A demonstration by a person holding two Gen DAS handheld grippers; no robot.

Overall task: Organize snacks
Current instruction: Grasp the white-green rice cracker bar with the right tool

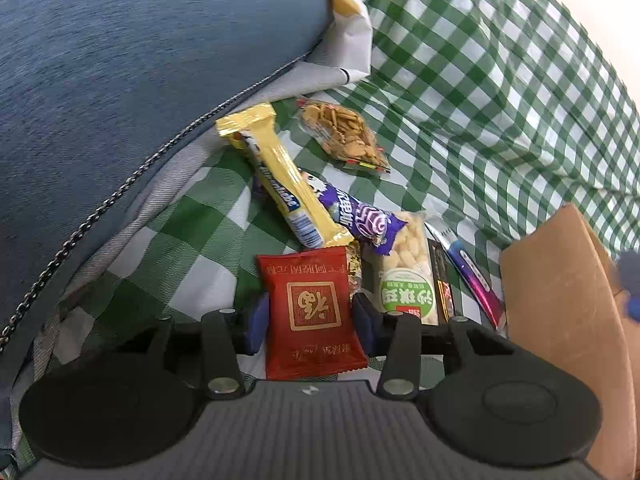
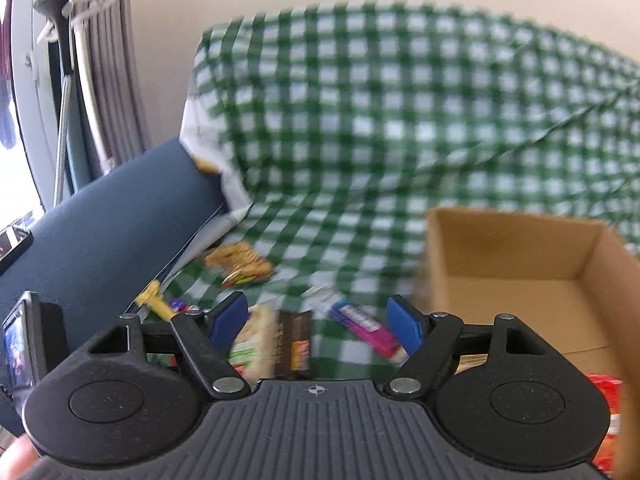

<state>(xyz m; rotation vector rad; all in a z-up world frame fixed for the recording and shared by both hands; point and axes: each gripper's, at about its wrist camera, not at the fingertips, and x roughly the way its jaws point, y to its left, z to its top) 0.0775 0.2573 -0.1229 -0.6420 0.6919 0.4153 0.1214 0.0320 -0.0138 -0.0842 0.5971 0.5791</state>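
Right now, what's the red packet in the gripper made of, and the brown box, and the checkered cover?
The red packet looks like thin plastic film with a soft sheen and crimped, sealed ends. The brown box looks like plain matte cardboard, folding stiffly at its corners. The checkered cover looks like woven cloth, likely cotton, since it drapes and wrinkles in soft folds.

A green-checked cloth (image 1: 460, 80) carries scattered snack packets (image 1: 344, 136) and a cardboard box (image 2: 520, 280).
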